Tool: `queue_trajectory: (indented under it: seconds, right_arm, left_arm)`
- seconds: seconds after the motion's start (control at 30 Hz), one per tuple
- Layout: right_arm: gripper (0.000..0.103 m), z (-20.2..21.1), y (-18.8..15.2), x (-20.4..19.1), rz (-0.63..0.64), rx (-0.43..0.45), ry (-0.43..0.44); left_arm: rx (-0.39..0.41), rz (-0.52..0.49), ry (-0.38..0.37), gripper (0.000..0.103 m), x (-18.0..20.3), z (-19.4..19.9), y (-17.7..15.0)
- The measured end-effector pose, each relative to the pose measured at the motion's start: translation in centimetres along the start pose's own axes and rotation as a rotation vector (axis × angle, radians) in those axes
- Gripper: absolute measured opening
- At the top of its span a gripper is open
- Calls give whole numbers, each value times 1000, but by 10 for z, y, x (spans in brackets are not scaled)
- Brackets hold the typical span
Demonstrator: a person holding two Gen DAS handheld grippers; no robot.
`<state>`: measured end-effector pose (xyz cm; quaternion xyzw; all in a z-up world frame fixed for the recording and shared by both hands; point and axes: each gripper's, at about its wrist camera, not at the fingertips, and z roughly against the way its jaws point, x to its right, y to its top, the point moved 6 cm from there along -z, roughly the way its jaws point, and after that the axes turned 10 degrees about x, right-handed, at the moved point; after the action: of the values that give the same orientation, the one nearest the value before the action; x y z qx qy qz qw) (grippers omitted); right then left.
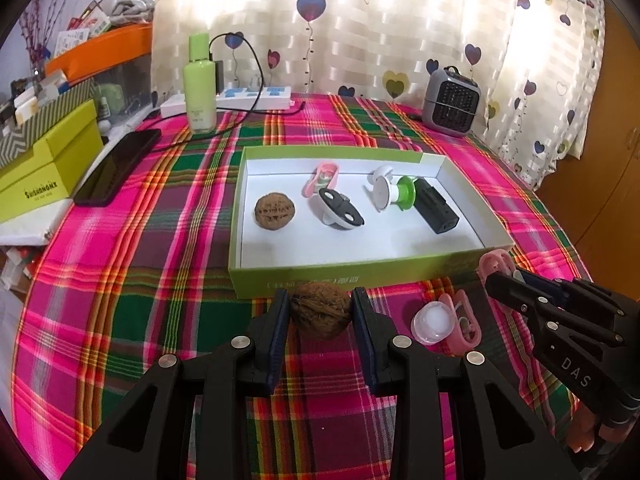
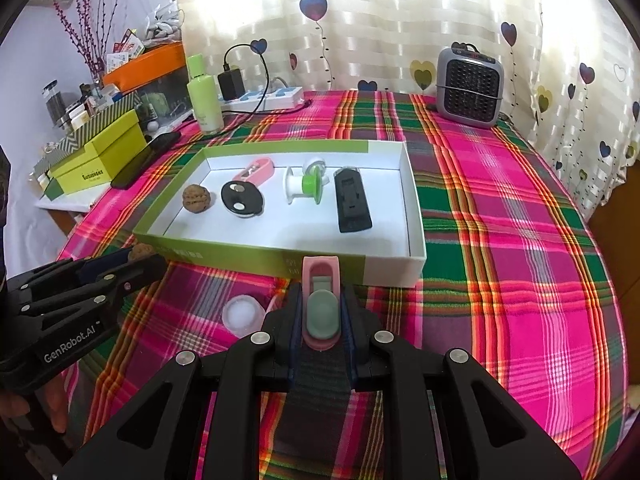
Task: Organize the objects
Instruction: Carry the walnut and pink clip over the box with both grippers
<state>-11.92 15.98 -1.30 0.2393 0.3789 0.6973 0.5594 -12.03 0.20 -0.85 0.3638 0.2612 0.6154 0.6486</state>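
My left gripper (image 1: 320,312) is shut on a brown walnut (image 1: 320,314), just before the front wall of the green box lid (image 1: 320,276). My right gripper (image 2: 320,312) is shut on a pink clip with a grey-green pad (image 2: 321,308), also in front of the box (image 2: 394,268). Inside the box lie another walnut (image 1: 275,212), a pink clip (image 1: 324,178), a black-and-white oval piece (image 1: 342,210), a white-and-green spool (image 1: 394,192) and a black block (image 1: 434,210). A clear round cap (image 1: 434,322) and a pink clip (image 1: 464,322) lie on the cloth between the grippers.
The table has a pink and green plaid cloth (image 1: 160,280). A black phone (image 1: 116,166), yellow-green boxes (image 1: 48,160), a green bottle (image 1: 200,80), a power strip (image 1: 248,98) and a small grey heater (image 1: 452,104) stand at the back and left.
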Motion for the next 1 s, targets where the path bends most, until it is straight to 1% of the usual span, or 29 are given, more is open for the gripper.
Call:
queue_trajectory:
  seconds: [0.3,0.73,1.0]
  right_arm:
    - [18,-1,14,-5,16,19,14]
    - [18,-17,32,-4,16,16,36]
    - [18,-31,41,-4,18,6,44]
  left_arm:
    - [29,-2,3,29,-1,0,17]
    - [30,2,-3,29,-6,-18,37]
    - [19,11,-1,29,-9,-30,41]
